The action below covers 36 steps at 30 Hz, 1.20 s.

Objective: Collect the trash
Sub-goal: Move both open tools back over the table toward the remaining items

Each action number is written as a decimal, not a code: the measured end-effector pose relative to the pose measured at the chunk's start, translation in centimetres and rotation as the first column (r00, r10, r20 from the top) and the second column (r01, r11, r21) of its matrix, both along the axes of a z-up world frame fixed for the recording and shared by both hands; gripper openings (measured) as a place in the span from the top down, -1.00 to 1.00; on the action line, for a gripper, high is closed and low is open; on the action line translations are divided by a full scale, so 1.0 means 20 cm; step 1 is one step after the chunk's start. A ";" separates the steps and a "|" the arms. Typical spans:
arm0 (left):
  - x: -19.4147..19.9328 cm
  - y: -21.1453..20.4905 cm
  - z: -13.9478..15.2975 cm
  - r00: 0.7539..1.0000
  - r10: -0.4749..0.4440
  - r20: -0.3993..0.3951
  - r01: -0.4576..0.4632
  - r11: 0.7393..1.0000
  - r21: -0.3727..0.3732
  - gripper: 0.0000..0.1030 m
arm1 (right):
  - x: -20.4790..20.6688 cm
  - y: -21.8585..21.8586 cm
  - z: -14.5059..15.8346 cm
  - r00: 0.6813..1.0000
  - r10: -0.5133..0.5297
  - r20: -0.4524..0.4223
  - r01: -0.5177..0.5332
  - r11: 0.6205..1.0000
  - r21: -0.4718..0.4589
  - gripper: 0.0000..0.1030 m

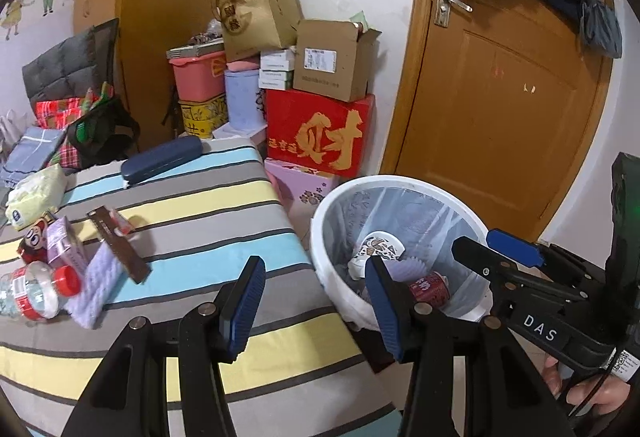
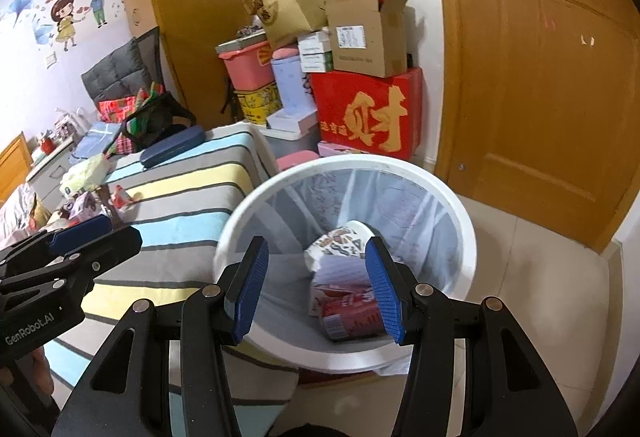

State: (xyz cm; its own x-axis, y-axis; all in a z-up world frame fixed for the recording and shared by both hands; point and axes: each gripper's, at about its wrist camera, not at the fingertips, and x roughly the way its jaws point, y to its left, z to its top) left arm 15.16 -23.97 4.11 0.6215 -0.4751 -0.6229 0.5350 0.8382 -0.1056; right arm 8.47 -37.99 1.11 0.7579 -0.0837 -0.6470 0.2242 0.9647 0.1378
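A white trash bin [image 1: 332,205] [image 2: 460,205] with a clear liner stands on the floor beside the striped bed. Inside lie a patterned paper cup [image 2: 344,241], a red wrapper [image 2: 348,309] and other scraps. My right gripper [image 2: 318,293] is open and empty, hovering over the bin's mouth; it also shows in the left wrist view [image 1: 496,249]. My left gripper [image 1: 316,305] is open and empty above the bed's edge next to the bin. On the bed at the left lie a plastic bottle with a red cap [image 1: 36,289], a purple carton [image 1: 66,251], a brown wrapper [image 1: 120,243] and a purple cloth [image 1: 98,283].
A striped bedspread [image 1: 208,221] covers the bed. A dark blue case [image 1: 162,157] and a pale tissue pack [image 1: 36,195] lie farther back. Stacked boxes, including a red one [image 1: 320,133], stand against the wall. A wooden door [image 1: 500,97] is at the right.
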 end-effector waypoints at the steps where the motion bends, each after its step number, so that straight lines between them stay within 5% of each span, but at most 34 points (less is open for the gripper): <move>1: 0.00 0.01 0.01 1.000 0.002 0.000 -0.002 1.000 -0.005 0.00 | 0.00 0.01 0.00 1.000 0.003 0.005 -0.003 1.000 0.001 -0.01; 21: -0.06 0.52 0.08 0.984 0.170 0.062 -0.169 0.985 -0.028 -0.01 | 0.04 0.34 0.06 0.992 0.111 0.067 -0.111 0.994 0.000 -0.02; 25: -0.05 0.66 0.08 0.973 0.218 0.072 -0.216 0.976 -0.033 -0.19 | 0.07 0.41 0.06 0.988 0.141 0.064 -0.141 0.990 -0.003 -0.08; 36: 0.02 1.09 0.06 0.936 0.347 0.063 -0.345 0.938 -0.039 -0.21 | 0.17 0.62 0.04 0.971 0.233 0.050 -0.233 0.972 -0.008 -0.09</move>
